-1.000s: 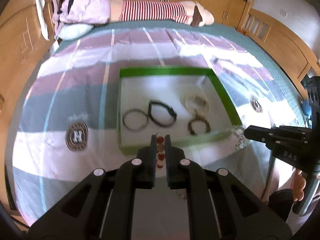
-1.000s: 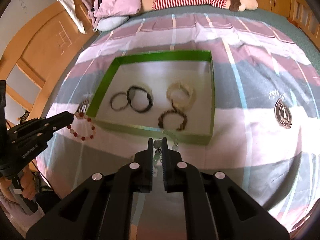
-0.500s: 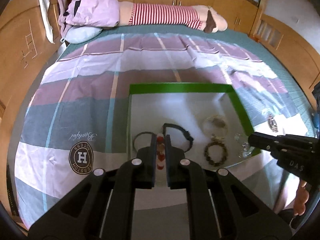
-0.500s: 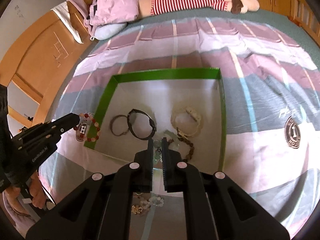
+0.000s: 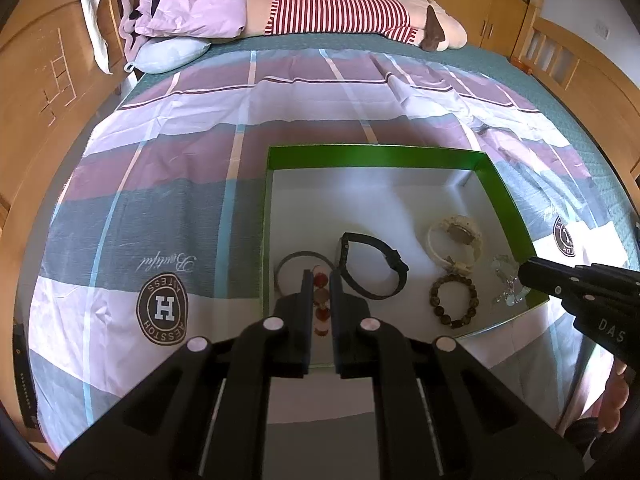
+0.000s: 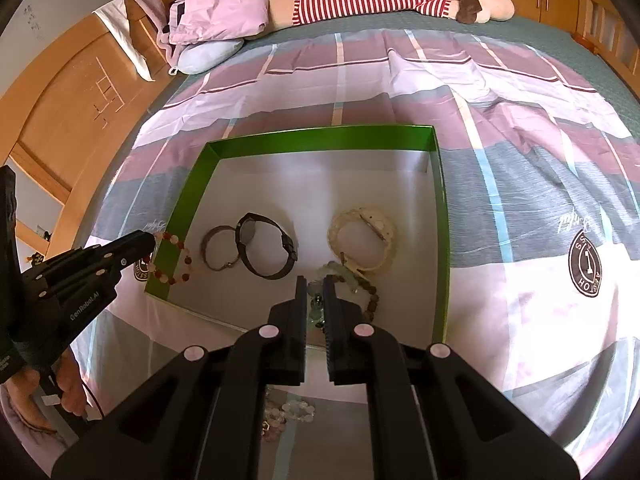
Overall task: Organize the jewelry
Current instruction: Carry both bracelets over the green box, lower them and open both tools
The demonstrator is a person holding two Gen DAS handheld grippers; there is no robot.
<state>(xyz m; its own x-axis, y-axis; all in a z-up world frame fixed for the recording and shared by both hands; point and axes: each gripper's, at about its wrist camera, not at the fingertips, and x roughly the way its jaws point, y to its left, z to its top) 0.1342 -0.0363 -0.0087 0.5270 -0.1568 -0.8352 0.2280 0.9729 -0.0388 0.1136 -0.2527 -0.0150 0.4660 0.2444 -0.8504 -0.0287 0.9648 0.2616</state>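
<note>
Left gripper (image 5: 321, 280): jaws nearly closed, clamped on a red-and-pale bead bracelet (image 6: 172, 258), round glossy beads, which hangs over the tray's near-left corner, at 12 o'clock from the fingertips.

Right gripper (image 6: 316, 282): jaws nearly closed, clamped on a pale green glassy bead bracelet (image 5: 506, 280) with a small dangling charm, hanging over the tray's near-right part.

Tray (image 5: 376, 158): shallow square box, green walls, white matte floor, lying on a plaid bedspread (image 5: 160, 184).

Contents, seen from the left wrist:
- thin dark bangle (image 5: 288, 258), plain ring, 11 o'clock of the left fingertips;
- black strap watch (image 5: 372, 266), smooth band, 1 o'clock;
- cream watch (image 5: 456, 236), chunky band, 2 o'clock;
- brown bead bracelet (image 5: 454, 300), dull round beads, 3 o'clock.

More pale beads (image 6: 288, 412) lie on the bedspread, in front of the tray.
</note>
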